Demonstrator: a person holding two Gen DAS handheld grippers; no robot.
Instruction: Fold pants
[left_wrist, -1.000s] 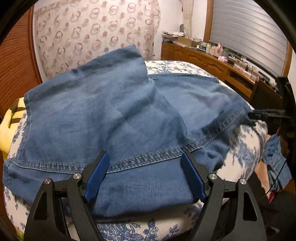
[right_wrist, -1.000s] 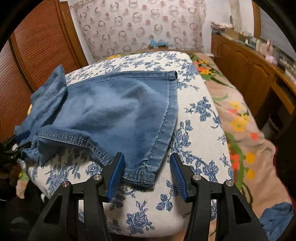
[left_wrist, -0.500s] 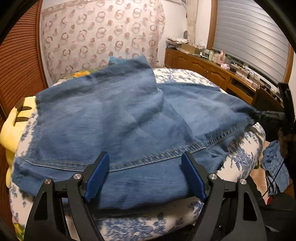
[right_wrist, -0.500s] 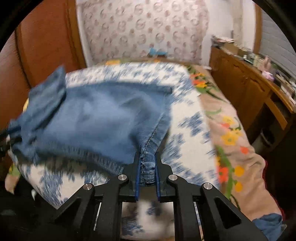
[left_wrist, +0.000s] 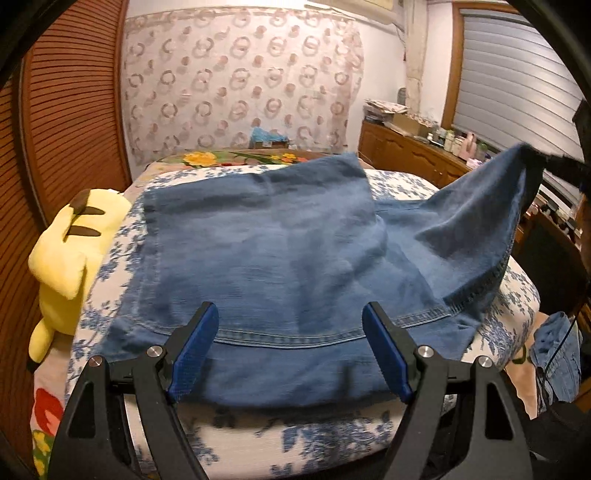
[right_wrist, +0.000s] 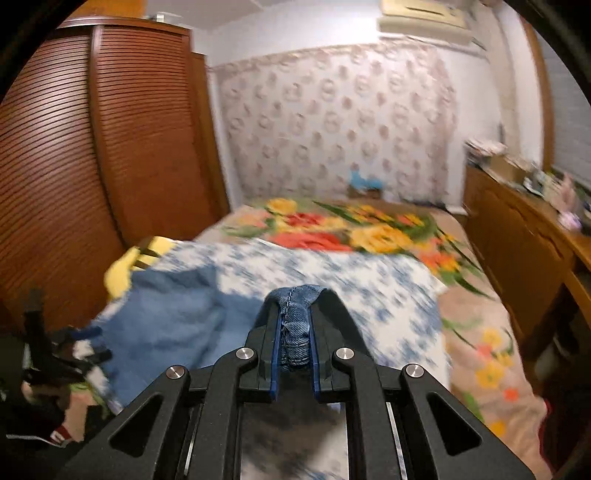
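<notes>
I have the right tool (right_wrist: 293, 338) clamped on a hem corner of the pants (left_wrist: 280, 254), a thick stitched fold of denim pinched between its blue pads (right_wrist: 275, 354); its jaws have just been closing onto that cloth, and in the left wrist view the corner stands lifted off the bed (left_wrist: 295, 439) at the far right, the leg pulled up into a slanted sheet. My left tool (left_wrist: 290, 354) stands wide with nothing between its jaws, hovering just over the near edge of the denim above a stitched seam, apart from it as far as I can tell. The rest of the pants lies spread on the blue-flowered cover of the bed, beside a yellow plush toy (left_wrist: 70, 254), with one flap already lying over the middle. I judge the fold barely begun: one corner is taken up, nothing is laid over neatly yet, and the raised leg has to be carried across and the bundle halved again and smoothed
</notes>
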